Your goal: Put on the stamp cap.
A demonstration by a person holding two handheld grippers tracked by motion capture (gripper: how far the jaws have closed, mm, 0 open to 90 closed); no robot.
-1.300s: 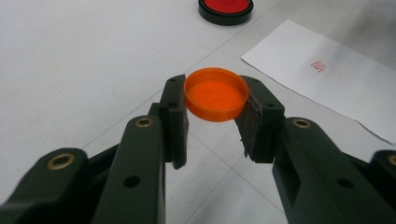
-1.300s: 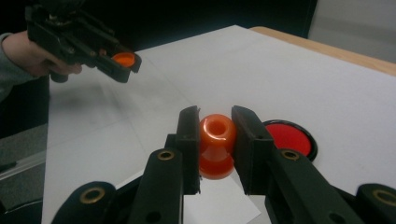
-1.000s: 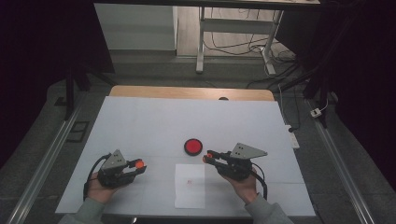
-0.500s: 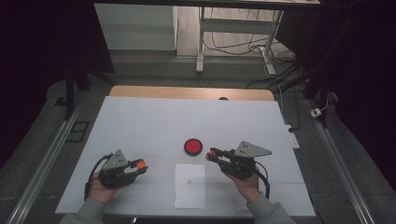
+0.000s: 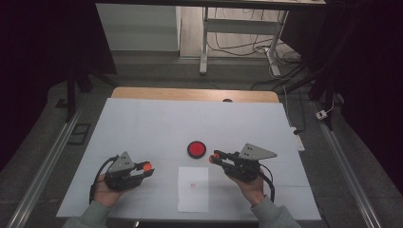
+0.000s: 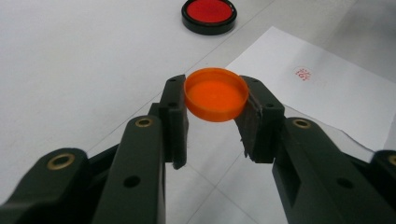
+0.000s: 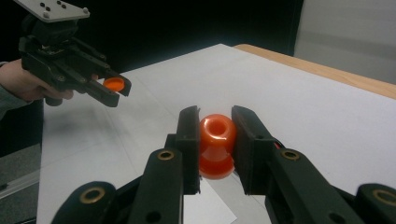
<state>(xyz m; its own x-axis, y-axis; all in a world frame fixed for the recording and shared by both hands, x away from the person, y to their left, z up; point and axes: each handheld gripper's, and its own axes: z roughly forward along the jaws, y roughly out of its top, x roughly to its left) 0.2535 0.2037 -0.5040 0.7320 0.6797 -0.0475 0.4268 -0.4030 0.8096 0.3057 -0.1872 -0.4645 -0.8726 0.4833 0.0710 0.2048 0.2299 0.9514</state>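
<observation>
Left gripper (image 5: 142, 169), lower left of the high view, is pinching an orange cap (image 6: 215, 94) by its rim; right gripper (image 5: 219, 158), lower right, is clamping an orange stamp (image 7: 215, 145). Over 1 second both hands are barely shifting, so capping is not yet beginning. Beyond lie stamped paper (image 5: 193, 188) and red ink pad (image 5: 196, 149).

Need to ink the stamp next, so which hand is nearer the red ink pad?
Right. The right gripper, shut on the orange plastic stamp, sits just beside the round red ink pad; the left gripper holds the orange cap farther away.
</observation>
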